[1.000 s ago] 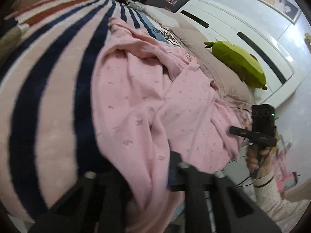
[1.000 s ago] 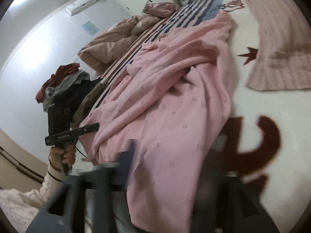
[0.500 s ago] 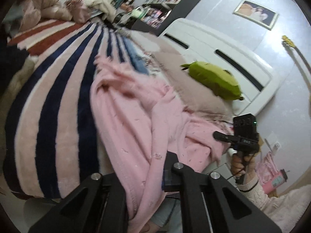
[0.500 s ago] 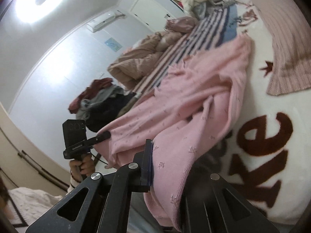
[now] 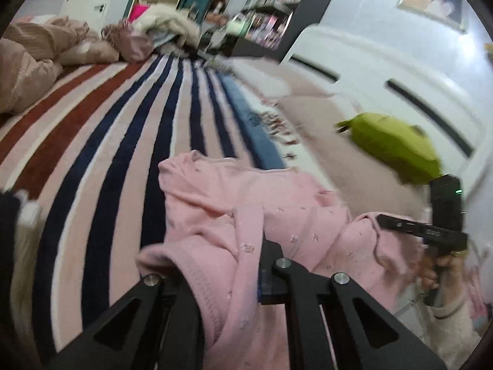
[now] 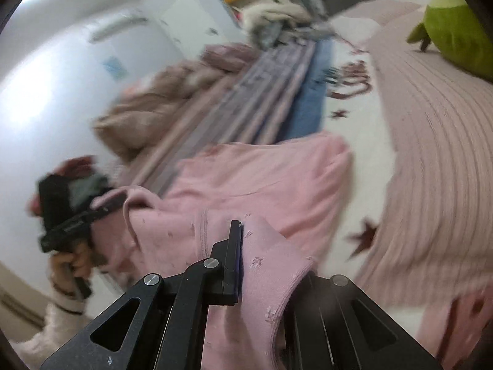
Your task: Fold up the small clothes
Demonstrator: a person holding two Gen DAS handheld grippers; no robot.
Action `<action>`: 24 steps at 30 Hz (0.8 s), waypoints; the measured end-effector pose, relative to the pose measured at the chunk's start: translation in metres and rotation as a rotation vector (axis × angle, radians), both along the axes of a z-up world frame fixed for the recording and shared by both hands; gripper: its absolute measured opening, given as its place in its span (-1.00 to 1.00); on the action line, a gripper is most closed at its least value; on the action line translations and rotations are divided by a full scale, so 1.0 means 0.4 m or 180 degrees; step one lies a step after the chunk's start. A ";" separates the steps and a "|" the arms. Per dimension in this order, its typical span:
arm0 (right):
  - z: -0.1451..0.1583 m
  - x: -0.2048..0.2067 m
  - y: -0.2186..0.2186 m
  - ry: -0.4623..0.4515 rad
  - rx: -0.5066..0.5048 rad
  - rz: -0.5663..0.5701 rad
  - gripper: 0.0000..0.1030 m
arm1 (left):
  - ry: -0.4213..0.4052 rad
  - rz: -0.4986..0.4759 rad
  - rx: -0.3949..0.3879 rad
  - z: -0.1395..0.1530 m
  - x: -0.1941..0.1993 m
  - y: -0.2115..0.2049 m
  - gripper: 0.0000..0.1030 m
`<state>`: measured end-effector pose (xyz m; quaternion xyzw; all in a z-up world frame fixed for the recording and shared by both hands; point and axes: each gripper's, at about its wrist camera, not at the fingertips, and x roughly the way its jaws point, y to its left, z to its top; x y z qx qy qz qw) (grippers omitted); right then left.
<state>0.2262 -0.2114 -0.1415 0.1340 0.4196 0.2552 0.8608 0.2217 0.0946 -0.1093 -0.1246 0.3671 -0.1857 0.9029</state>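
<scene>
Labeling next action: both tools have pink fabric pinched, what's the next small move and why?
Probably carry both held edges forward over the garment and lay them down. The left tool and right tool each clamp a hem of the pink garment, lifted at the near bed edge, while its far part lies bunched on the striped blanket.

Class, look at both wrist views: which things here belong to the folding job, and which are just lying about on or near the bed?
Part of the job:
pink garment
left claw, shut on it
right claw, shut on it

Just lying about:
green plush
striped blanket
beige duvet
framed picture
bookshelf
</scene>
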 end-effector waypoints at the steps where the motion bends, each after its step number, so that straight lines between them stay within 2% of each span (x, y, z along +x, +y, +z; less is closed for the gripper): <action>1: -0.026 0.042 0.001 0.0079 -0.0139 -0.0063 -0.97 | 0.0120 0.0035 0.0040 -0.034 0.058 -0.007 -0.89; 3: -0.072 0.093 0.004 0.0206 -0.0293 -0.0068 -0.97 | 0.0348 0.0076 0.0075 -0.099 0.132 -0.014 -0.87; 5: -0.123 0.122 0.002 0.0350 -0.0312 -0.0050 -0.97 | 0.0561 0.0089 0.0100 -0.157 0.164 -0.019 -0.85; 7: -0.145 0.125 -0.007 0.0390 -0.0260 -0.0015 -0.93 | 0.0633 0.0056 0.0059 -0.181 0.159 -0.017 -0.75; 8: -0.145 0.121 -0.016 0.0403 -0.0191 0.0013 -0.79 | 0.0636 0.0017 0.0021 -0.177 0.152 -0.013 -0.56; 9: -0.137 0.111 -0.024 0.0429 -0.0129 0.0043 -0.49 | 0.0643 -0.0042 -0.0027 -0.166 0.138 -0.006 -0.21; 10: -0.126 0.097 -0.036 0.0425 -0.0097 0.0072 -0.27 | 0.0603 -0.0072 -0.0060 -0.143 0.112 0.005 -0.03; 11: -0.111 0.077 -0.048 0.0380 -0.0115 0.0092 0.16 | 0.0541 -0.0079 -0.0069 -0.125 0.092 0.013 0.21; 12: -0.093 0.048 -0.059 0.0309 -0.0160 0.0107 0.37 | 0.0468 -0.0097 -0.0071 -0.103 0.065 0.024 0.32; 14: -0.065 -0.016 -0.086 0.0228 -0.0176 0.0173 0.37 | 0.0387 -0.0144 -0.0019 -0.070 -0.001 0.051 0.45; 16: -0.059 -0.080 -0.114 0.0275 -0.0043 0.0255 0.37 | 0.0439 -0.0152 0.0085 -0.071 -0.048 0.069 0.46; 19: -0.095 -0.155 -0.122 0.0428 0.0093 0.0434 0.37 | 0.0599 -0.0157 0.0213 -0.121 -0.109 0.095 0.46; 22: -0.153 -0.215 -0.093 0.0485 0.0056 0.0530 0.32 | 0.0706 -0.0184 0.0123 -0.181 -0.148 0.102 0.45; 23: -0.166 -0.230 -0.078 0.0452 0.0034 0.0535 0.22 | 0.0698 -0.0196 0.0099 -0.191 -0.157 0.096 0.41; 24: -0.175 -0.240 -0.061 0.0402 0.0009 0.0510 0.00 | 0.0639 -0.0159 0.0125 -0.198 -0.167 0.090 0.21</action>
